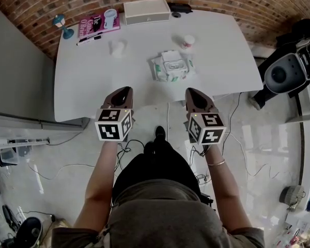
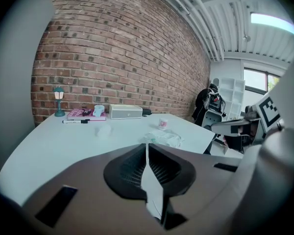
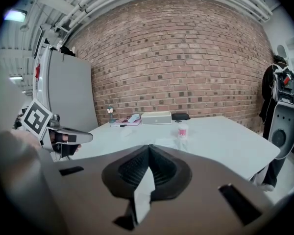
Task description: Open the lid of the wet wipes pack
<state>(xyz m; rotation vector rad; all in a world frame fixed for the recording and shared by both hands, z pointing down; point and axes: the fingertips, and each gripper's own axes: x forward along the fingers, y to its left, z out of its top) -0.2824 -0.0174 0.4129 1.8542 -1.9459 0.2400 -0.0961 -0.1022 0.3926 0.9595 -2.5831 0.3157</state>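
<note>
The wet wipes pack [image 1: 172, 66] lies flat in the middle of the white table [image 1: 88, 81], white and green, with its white lid on top. It also shows in the left gripper view as the wipes pack [image 2: 162, 138], and just past the jaws in the right gripper view as the wipes pack [image 3: 167, 142]. My left gripper [image 1: 123, 91] hovers over the table's near edge, left of the pack and short of it, shut and empty. My right gripper [image 1: 192, 92] hangs at the near edge, just right of the pack and short of it, shut and empty too.
At the back of the table stand a grey box [image 1: 146, 11], a pink book [image 1: 98, 24] with a marker pen [image 1: 88, 39], a small teal lamp [image 1: 62, 25] and a small cup [image 1: 188, 41]. A crumpled white object [image 1: 117, 47] lies left of the pack. Cables run over the floor [image 1: 160, 110].
</note>
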